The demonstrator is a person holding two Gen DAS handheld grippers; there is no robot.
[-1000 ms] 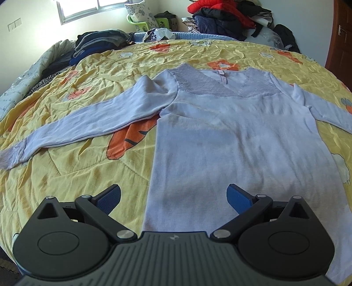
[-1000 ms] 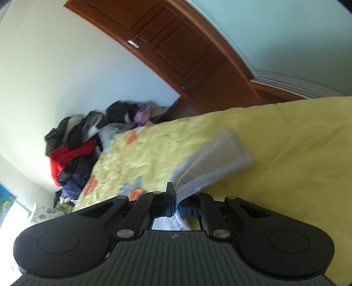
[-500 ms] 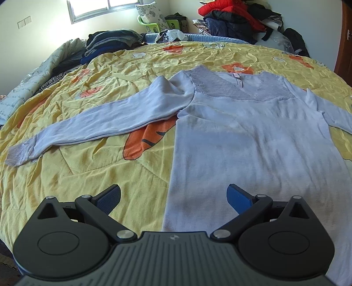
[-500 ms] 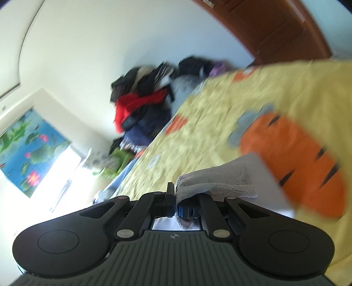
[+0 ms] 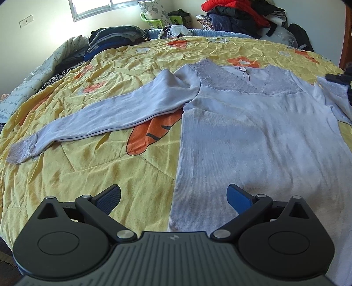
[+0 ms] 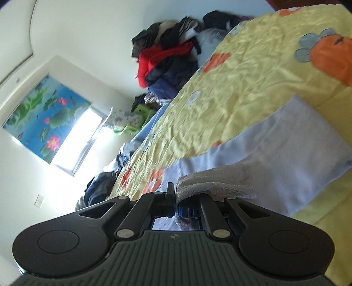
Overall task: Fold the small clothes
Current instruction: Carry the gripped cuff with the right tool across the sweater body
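Note:
A pale lilac long-sleeved top [image 5: 253, 136] with a lace yoke lies flat on the yellow bedspread [image 5: 88, 171]. Its left sleeve [image 5: 123, 116] stretches out to the left, ending in a lace cuff [image 5: 21, 151]. My left gripper [image 5: 173, 195] is open and empty, hovering over the top's lower left hem. My right gripper [image 6: 177, 208] is shut on the lace cuff [image 6: 211, 182] of the right sleeve [image 6: 286, 158], lifted and carried over the shirt. It shows at the right edge of the left wrist view [image 5: 341, 79].
Piles of clothes sit at the head of the bed: a red and dark heap [image 5: 237, 15], folded dark clothes [image 5: 114, 37] at the left, a green basket [image 5: 154, 21]. A brown door [image 5: 347, 33] is at far right. A window [image 6: 77, 143] is behind.
My right gripper has swung the right sleeve's cuff inward toward the shirt body, and now enters the left wrist view. My left gripper has shifted left along the hem, still open.

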